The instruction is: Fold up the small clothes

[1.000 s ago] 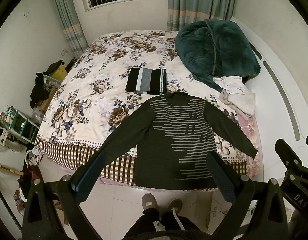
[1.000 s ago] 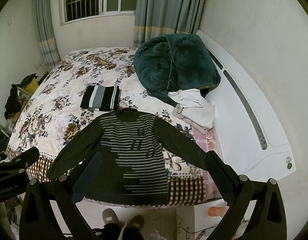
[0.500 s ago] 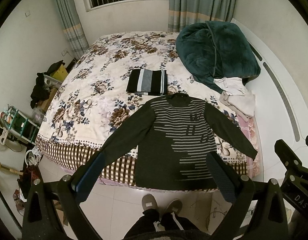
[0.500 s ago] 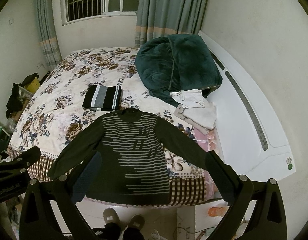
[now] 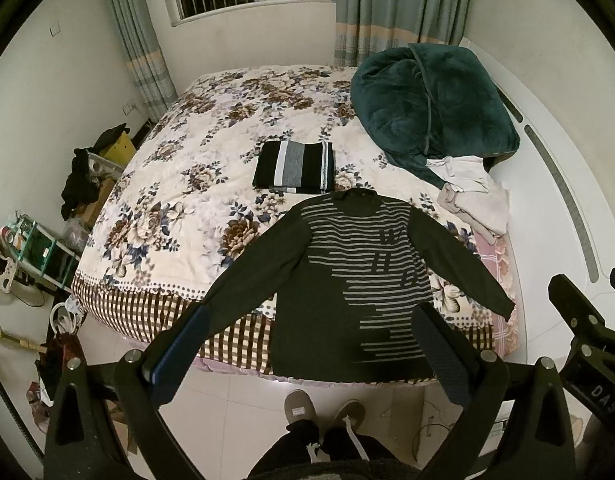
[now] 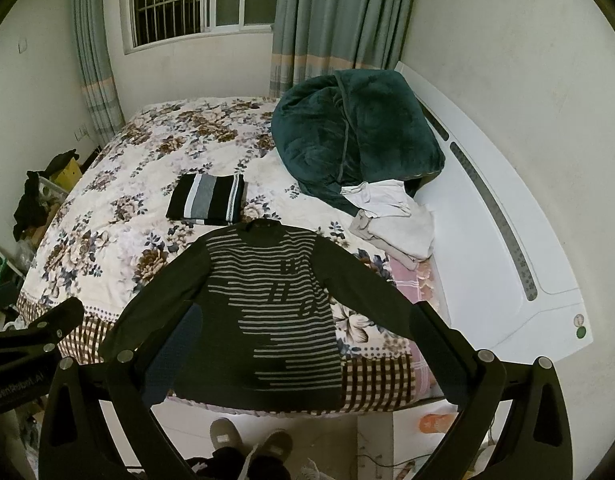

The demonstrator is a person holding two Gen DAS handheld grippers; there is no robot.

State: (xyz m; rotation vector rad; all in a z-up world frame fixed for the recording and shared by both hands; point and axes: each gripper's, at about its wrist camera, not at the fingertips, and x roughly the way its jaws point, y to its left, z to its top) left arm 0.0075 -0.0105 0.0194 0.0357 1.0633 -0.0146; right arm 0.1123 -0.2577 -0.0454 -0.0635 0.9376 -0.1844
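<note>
A dark sweater with grey stripes [image 5: 347, 280] [image 6: 267, 300] lies spread flat on the near edge of the floral bed, sleeves out, hem hanging over the edge. A folded black, grey and white striped garment [image 5: 293, 167] [image 6: 206, 199] lies just beyond its collar. My left gripper [image 5: 307, 344] is open and empty, held above the floor in front of the sweater's hem. My right gripper [image 6: 303, 344] is open and empty, also held in front of the hem.
A dark green blanket [image 5: 431, 104] is heaped at the bed's far right. Pale clothes [image 5: 473, 196] lie beside it. A white headboard [image 6: 507, 240] runs along the right. Clutter and boxes [image 5: 87, 184] stand on the floor at the left. The person's feet [image 5: 323, 408] are below.
Both views have pulled back and risen slightly; the sweater looks a little farther off. Nothing on the bed has moved.
</note>
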